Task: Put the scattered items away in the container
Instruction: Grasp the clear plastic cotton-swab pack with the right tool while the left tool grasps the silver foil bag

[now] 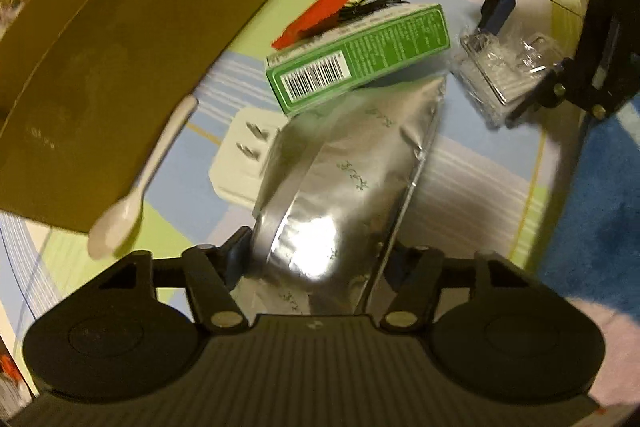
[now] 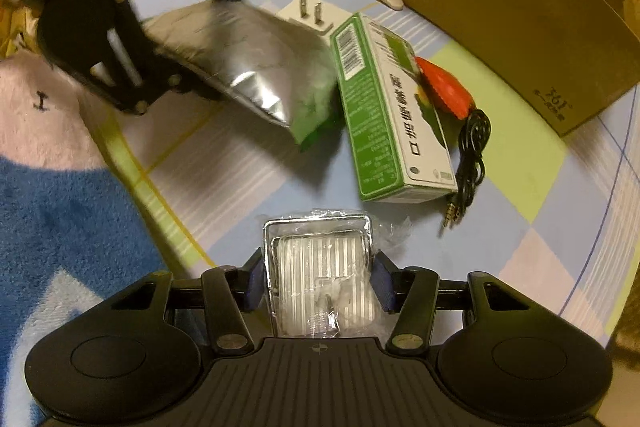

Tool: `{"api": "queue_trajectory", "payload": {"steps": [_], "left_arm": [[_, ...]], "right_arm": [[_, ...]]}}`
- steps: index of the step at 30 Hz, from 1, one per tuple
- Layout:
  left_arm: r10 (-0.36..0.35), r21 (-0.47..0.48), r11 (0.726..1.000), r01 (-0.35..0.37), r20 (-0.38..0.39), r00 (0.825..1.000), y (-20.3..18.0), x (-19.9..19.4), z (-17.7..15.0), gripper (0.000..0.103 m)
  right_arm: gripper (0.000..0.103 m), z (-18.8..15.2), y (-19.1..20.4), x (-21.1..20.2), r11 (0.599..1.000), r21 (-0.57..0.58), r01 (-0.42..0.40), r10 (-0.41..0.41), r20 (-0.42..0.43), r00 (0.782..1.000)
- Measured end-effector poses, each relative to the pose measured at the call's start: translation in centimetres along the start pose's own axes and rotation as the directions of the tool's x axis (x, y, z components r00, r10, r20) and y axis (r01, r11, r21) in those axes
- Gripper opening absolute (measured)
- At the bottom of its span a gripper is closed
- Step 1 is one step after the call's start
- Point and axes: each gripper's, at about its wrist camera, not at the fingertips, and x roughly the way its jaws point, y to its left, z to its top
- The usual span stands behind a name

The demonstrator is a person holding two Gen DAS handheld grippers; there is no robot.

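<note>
The left tool (image 1: 316,263) is matte black plastic: a ribbed central plate with a small cross mark, 2 rounded housings with recessed discs at lower left and lower right of the left wrist view, and angled link arms pinned with silvery round screws. The right tool (image 2: 318,281) has the same build, with blue pads on its fingers (image 2: 382,281). At the upper right of the left wrist view its black linkage shows brass-coloured screw heads and a thin pale rod.
</note>
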Motion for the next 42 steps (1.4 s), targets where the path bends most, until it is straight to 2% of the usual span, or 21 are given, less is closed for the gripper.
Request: {"api": "queue_trajectory", "payload": {"steps": [4,9,11,18,24,30,34,37,42], "left_arm": [[-0.045,-0.03,0.999,0.044,-0.033,0.998,-0.4,-0.8,-1.0,0.058],[-0.02,-0.01,1.0,0.019,-0.043,0.999,-1.5,-1.0,-1.6,0.061],[-0.021,-0.01,1.0,0.02,-0.042,0.999,-1.7,-0.6,-1.2,0.067],[-0.061,-0.004,0.998,0.06,-0.06,0.996,-1.3,0.3,-0.1,0.071],[-0.073,0.01,0.997,0.074,-0.068,0.995,-1.4,0.8,0.4,0.072],[-0.098,-0.026,0.995,0.097,-0.053,0.994,-1.3,1.0,0.6,0.072],[-0.113,-0.044,0.993,0.111,-0.06,0.992,-1.5,0.6,0.6,0.059],[-0.11,-0.042,0.993,0.107,-0.073,0.991,-1.8,0.3,0.5,0.053],[-0.116,-0.09,0.99,0.111,-0.052,0.992,-1.6,-1.1,-0.2,0.052]], "right_arm": [[0.05,-0.1,-0.1,0.0,1.0,0.013,0.003,-0.003,0.004,1.0],[0.051,0.2,0.7,0.4,1.0,-0.014,0.02,-0.02,-0.005,1.0],[0.055,0.2,1.4,0.2,1.0,-0.024,0.018,-0.019,-0.009,1.0],[0.063,-0.6,1.0,0.5,0.999,-0.039,0.018,-0.019,-0.011,1.0],[0.062,-0.8,1.3,0.6,0.998,-0.056,0.032,-0.033,-0.01,0.999],[0.054,-0.9,1.3,0.4,0.998,-0.054,0.034,-0.034,0.001,0.999],[0.051,-0.9,1.4,0.2,0.998,-0.043,0.039,-0.038,0.011,0.999],[0.05,-0.9,1.1,0.0,0.999,-0.018,0.038,-0.037,0.02,0.999],[0.05,-1.2,0.9,-1.1,1.0,0.014,0.019,-0.02,0.056,0.998]]}}
